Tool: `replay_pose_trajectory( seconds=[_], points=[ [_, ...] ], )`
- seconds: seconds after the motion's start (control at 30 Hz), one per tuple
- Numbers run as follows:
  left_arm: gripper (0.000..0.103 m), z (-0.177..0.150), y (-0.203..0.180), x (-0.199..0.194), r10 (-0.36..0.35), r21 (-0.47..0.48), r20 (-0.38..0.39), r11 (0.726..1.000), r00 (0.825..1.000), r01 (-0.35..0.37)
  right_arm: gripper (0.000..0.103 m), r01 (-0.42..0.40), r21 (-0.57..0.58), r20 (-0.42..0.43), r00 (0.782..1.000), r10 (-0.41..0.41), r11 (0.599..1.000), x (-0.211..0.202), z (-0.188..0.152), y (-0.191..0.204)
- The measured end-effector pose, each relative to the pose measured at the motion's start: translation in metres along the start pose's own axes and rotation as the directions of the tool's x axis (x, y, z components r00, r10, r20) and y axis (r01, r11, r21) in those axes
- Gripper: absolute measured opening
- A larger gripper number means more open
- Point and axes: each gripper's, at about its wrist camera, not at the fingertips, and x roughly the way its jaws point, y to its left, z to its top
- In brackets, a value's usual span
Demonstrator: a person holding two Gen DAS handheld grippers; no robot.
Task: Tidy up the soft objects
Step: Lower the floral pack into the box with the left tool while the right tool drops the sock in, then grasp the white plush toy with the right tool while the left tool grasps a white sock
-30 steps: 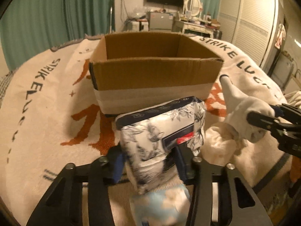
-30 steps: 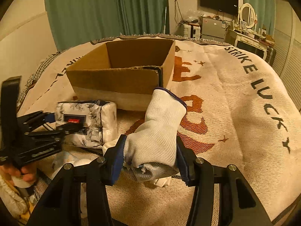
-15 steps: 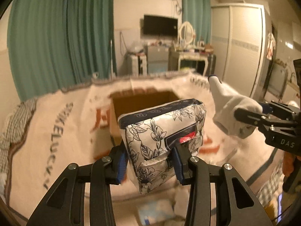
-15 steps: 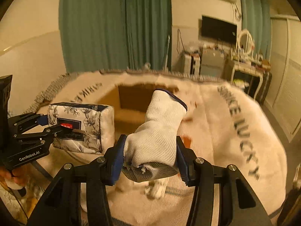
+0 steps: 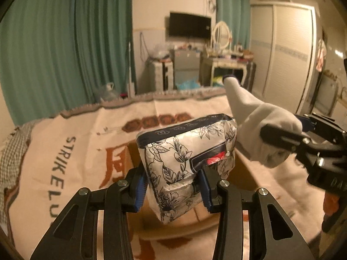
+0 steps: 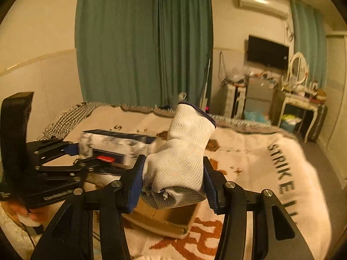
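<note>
Aloft, left fingers [image 5: 173, 189] clenched on floral pack [image 5: 188, 162], right fingers [image 6: 172, 184] on rolled glove [image 6: 180, 162], over cardboard box [image 6: 171, 221].

Dim warm-orange room light, my views bulge w/ dark fisheye corners, tissue pack [image 6: 117, 149] smeared by motion blur, glare on the aircon [image 6: 263, 1].

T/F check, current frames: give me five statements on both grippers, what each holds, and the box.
1. The left gripper is shut on the floral tissue pack. True.
2. The right gripper is open and empty. False: it clamps the white knit glove.
3. The tissue pack lies inside the cardboard box. False: it is held above it.
4. The blanket reads STRIKE. True.
5. The curtains are red. False: green.
</note>
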Motion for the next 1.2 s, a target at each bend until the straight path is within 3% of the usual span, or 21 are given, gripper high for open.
replay_pose_trajectory(
  seconds=[0.17,0.3,0.43,0.53,0.7,0.9,0.97,1.1,1.2],
  points=[
    [0.041,-0.011,0.003,0.05,0.017,0.011,-0.062,1.0,0.998,-0.016,0.049,0.012,0.008,-0.107,0.994,-0.011,1.0,0.077,-0.022,-0.014],
    [0.046,-0.018,0.0,0.065,0.042,0.044,-0.055,0.998,0.998,-0.039,0.05,-0.012,0.034,-0.161,0.987,0.018,0.999,0.112,-0.041,-0.026],
    [0.059,-0.017,-0.005,0.065,0.038,0.062,-0.045,0.997,0.998,-0.035,0.061,-0.041,0.046,-0.171,0.984,0.048,0.998,0.126,-0.049,-0.034],
    [0.077,-0.012,-0.008,0.054,0.048,0.063,-0.017,0.997,0.999,-0.047,0.07,-0.034,0.057,-0.146,0.988,0.042,0.998,0.118,-0.047,-0.035],
    [0.08,0.011,-0.013,0.014,0.076,0.052,0.036,0.996,0.996,-0.077,0.076,0.004,0.029,-0.08,0.997,-0.002,1.0,0.075,-0.019,-0.027],
    [0.082,0.036,-0.02,-0.087,0.103,0.08,0.195,0.99,0.975,-0.12,0.082,0.061,0.007,0.015,0.998,-0.061,0.998,-0.015,0.028,-0.017],
    [0.098,0.038,-0.02,-0.115,0.106,0.077,0.227,0.989,0.968,-0.126,0.082,0.074,-0.004,0.041,0.996,-0.074,0.997,-0.047,0.038,-0.012],
    [0.098,0.034,-0.014,-0.166,0.128,0.057,0.28,0.987,0.951,-0.15,0.089,0.139,-0.022,0.103,0.985,-0.136,0.99,-0.119,0.043,-0.004],
    [0.098,0.022,-0.005,-0.193,0.139,0.036,0.28,0.987,0.95,-0.155,0.093,0.181,-0.032,0.129,0.976,-0.175,0.983,-0.158,0.037,0.001]
  ],
)
